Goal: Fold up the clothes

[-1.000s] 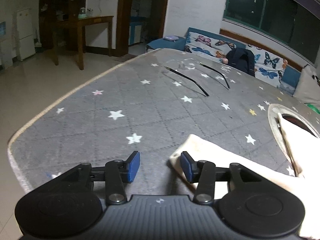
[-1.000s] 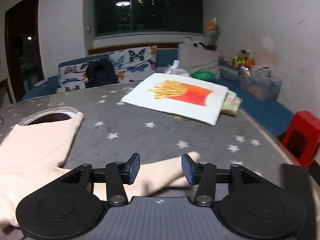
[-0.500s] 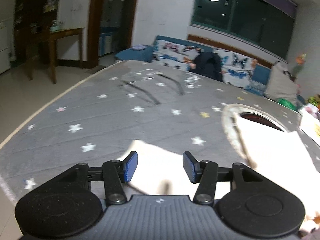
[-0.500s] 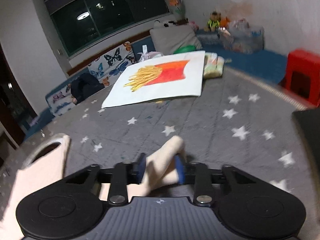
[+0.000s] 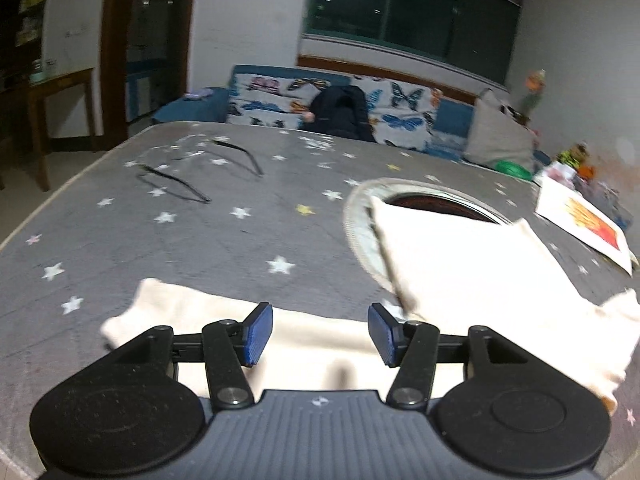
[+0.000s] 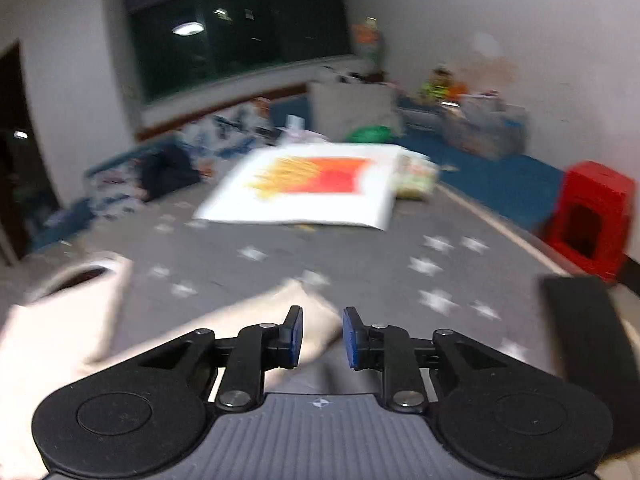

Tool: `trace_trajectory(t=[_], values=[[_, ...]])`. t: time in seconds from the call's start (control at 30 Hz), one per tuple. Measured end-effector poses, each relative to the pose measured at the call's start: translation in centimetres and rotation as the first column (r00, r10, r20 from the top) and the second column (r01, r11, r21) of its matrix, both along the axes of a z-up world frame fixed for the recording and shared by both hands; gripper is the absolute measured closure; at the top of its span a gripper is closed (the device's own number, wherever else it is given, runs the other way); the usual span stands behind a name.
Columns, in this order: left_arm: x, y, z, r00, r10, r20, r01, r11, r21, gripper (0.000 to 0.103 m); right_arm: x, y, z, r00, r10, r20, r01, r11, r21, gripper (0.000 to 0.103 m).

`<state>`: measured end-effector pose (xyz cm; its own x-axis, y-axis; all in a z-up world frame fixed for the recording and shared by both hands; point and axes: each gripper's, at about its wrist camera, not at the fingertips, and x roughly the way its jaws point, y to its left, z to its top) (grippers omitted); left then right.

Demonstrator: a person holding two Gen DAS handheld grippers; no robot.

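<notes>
A cream long-sleeved garment lies flat on the grey star-patterned table. Its left sleeve stretches across in front of my left gripper, which is open with the sleeve below and between its blue pads. In the right wrist view the other sleeve ends near my right gripper. Its jaws stand partly apart, with the sleeve end at the left pad and grey table in the gap. This view is blurred by motion.
Two black hangers lie at the far left of the table. A white folded shirt with a fries print lies at the far right. A round hole in the table sits under the garment's far edge. A red stool stands right.
My left gripper has swung right, over the left sleeve, staying open. My right gripper closed on the right sleeve half a second ago and now its jaws stand wider apart.
</notes>
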<state>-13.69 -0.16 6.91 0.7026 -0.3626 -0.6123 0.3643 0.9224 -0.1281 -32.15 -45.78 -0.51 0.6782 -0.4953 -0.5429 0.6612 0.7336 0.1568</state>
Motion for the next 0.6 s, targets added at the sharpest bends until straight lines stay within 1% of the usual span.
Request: trace_trajectory(t=[0.07, 0.13, 0.17, 0.2, 0.27, 0.33, 0.43, 0.47, 0.53, 0.6], values=[[-0.2, -1.0, 0.1, 0.999, -0.034, -0.001, 0.034, 0.999, -0.006, 0.049, 0.1, 0.2, 0.2, 1.000, 0.014, 0.007, -0.013, 1.000, -0.010, 0.078], [-0.7, -2.2, 0.2, 0.997, -0.075, -0.003, 0.075, 0.997, -0.016, 0.049, 1.0, 0.9, 0.6, 0.998, 0.063, 0.017, -0.063, 0.998, -0.028, 0.076], [-1.0, -2.9, 0.2, 0.995, -0.098, -0.003, 0.098, 0.995, -0.020, 0.049, 1.8, 1.5, 0.8, 0.994, 0.105, 0.018, -0.104, 0.994, -0.038, 0.073], [-1.3, -3.5, 0.2, 0.993, -0.120, -0.002, 0.120, 0.993, -0.021, 0.049, 2.6, 2.0, 0.9, 0.990, 0.143, 0.018, -0.142, 0.989, -0.042, 0.067], [-1.8, -4.5, 0.1, 0.988, -0.156, -0.006, 0.155, 0.988, -0.021, 0.049, 4.8, 2.8, 0.6, 0.976, 0.218, -0.012, -0.219, 0.975, -0.026, 0.066], [-2.1, -5.5, -0.3, 0.983, -0.185, -0.017, 0.185, 0.983, -0.019, 0.049, 6.7, 3.0, -0.2, 0.967, 0.247, -0.055, -0.249, 0.968, -0.025, 0.066], [-2.2, -6.2, -1.0, 0.977, -0.211, -0.039, 0.210, 0.978, -0.013, 0.049, 8.7, 2.3, -1.8, 0.968, 0.231, -0.101, -0.234, 0.972, -0.021, 0.064], [-2.2, -6.4, -1.3, 0.975, -0.218, -0.046, 0.218, 0.976, -0.009, 0.049, 9.0, 2.0, -2.0, 0.971, 0.215, -0.101, -0.220, 0.975, -0.039, 0.063], [-2.2, -6.7, -1.7, 0.971, -0.231, -0.059, 0.232, 0.973, 0.000, 0.049, 9.1, 1.9, -1.8, 0.975, 0.190, -0.114, -0.197, 0.979, -0.056, 0.056], [-2.5, -6.8, -2.0, 0.969, -0.240, -0.068, 0.240, 0.971, 0.002, 0.049, 9.0, 1.3, -1.5, 0.978, 0.176, -0.111, -0.182, 0.982, -0.046, 0.056]])
